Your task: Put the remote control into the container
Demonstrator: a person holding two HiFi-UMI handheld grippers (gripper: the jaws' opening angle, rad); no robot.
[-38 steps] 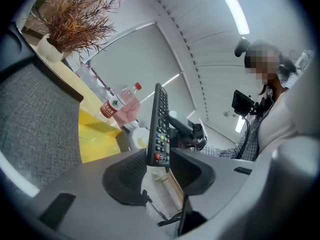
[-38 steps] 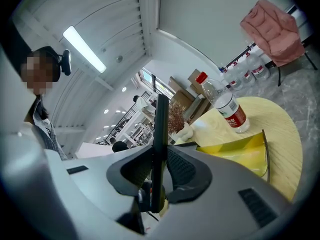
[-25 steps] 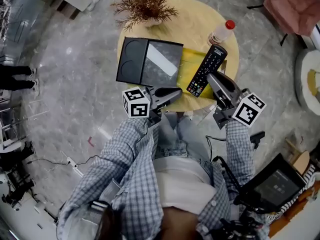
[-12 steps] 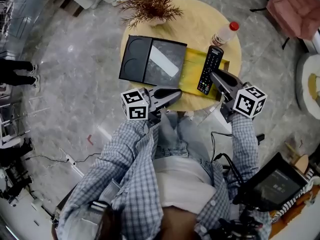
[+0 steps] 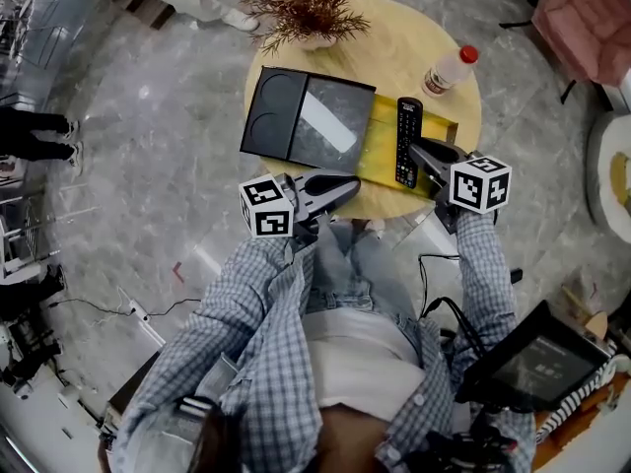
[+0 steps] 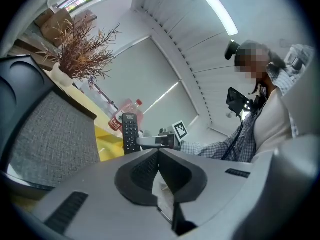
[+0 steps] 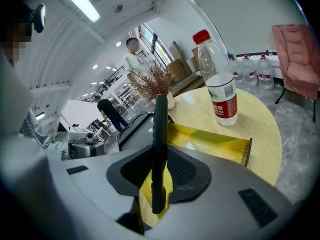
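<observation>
Down comes the right gripper (image 5: 422,154), clamped on the near end of the remote control (image 5: 406,126), swinging it straighter over the yellow container (image 5: 381,138). Touching bottom yet? Hard to say. The left gripper (image 5: 347,182) sits clenched shut, idle, near left. Release looks close.

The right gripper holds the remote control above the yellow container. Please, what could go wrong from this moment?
1. The right gripper pinches the remote control edge-on toward one end; the long free part may swing or slip out.
2. The remote looks about as long as the yellow container, so an end may catch on a wall.
3. The bottle stands close behind the container and could be knocked over.
</observation>
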